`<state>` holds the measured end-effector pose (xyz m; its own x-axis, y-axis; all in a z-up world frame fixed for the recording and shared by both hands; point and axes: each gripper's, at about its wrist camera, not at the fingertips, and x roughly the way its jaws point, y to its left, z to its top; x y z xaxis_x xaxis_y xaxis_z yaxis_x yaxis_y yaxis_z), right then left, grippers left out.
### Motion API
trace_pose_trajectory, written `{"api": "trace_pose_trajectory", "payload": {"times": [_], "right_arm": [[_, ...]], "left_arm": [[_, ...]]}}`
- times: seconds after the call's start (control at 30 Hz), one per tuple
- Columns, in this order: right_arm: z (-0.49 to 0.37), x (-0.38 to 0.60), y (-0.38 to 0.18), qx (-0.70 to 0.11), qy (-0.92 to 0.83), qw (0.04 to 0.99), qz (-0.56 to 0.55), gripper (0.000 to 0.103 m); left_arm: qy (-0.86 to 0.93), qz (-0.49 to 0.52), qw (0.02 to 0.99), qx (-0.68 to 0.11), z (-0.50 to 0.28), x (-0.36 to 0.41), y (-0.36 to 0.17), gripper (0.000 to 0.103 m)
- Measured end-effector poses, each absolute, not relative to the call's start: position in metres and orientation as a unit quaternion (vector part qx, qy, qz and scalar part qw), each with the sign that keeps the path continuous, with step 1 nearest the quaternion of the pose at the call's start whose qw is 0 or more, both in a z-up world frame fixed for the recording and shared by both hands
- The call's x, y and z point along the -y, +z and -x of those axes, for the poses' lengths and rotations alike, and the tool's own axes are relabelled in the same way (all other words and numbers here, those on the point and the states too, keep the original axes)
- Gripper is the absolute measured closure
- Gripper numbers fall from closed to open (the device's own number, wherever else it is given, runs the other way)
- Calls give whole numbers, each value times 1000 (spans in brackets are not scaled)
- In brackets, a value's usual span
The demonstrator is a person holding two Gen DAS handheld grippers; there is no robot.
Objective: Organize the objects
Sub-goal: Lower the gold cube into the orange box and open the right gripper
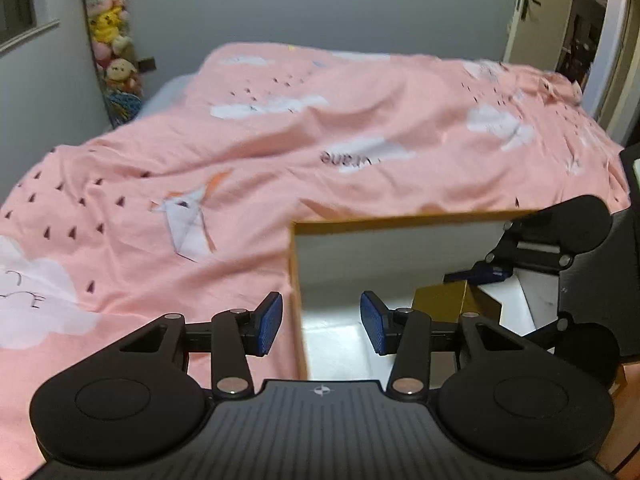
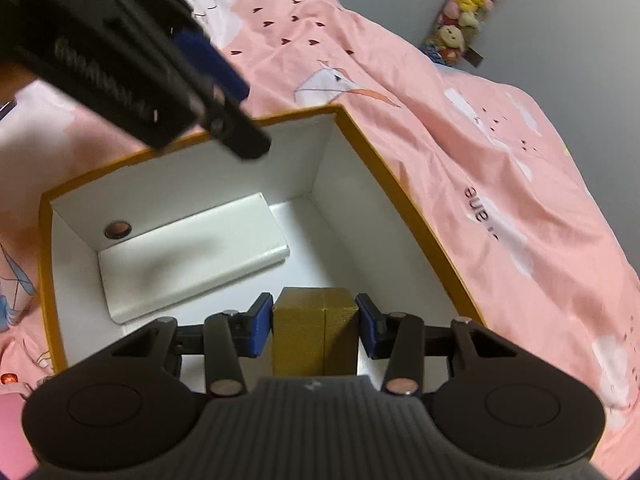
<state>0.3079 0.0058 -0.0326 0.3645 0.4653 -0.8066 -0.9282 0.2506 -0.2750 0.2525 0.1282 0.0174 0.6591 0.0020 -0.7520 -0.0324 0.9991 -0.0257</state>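
Now gold block (image 2: 314, 334) inside box (image 2: 384, 184)

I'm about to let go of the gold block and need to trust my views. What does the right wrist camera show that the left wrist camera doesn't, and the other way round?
Right wrist only: the white case lying flat on the box floor, a round hole in the box wall, and the right gripper with its pads against the gold block.

Left wrist only: the doorway and the left gripper, open and empty over the box edge.

Both: the orange-rimmed box, the pink bedspread, the stuffed toys.
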Motion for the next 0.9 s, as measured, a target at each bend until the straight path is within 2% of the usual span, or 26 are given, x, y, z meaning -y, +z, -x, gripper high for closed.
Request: {"api": "trace_pose_trajectory", "payload": {"times": [0.33,0.6,0.7,0.83,0.9], "right_arm": [[-311,-37,-55,-254,468,723,440,57],[-307,-50,-71,-211,472,706,485,57],[-306,-50,-72,-207,466,707,491,53],[-307,-41,-66,-221,457,715,481,41],[-308,-33,-63,-235,451,721,470,40]], "left_arm": [[36,98,892,-439,-259,-163,-3,50],[40,98,884,-456,-264,-158,-20,57],[41,98,882,-460,-264,-157,-22,58],[44,104,880,-462,-261,-156,-23,60],[46,104,878,-464,-259,-155,-23,63]]}}
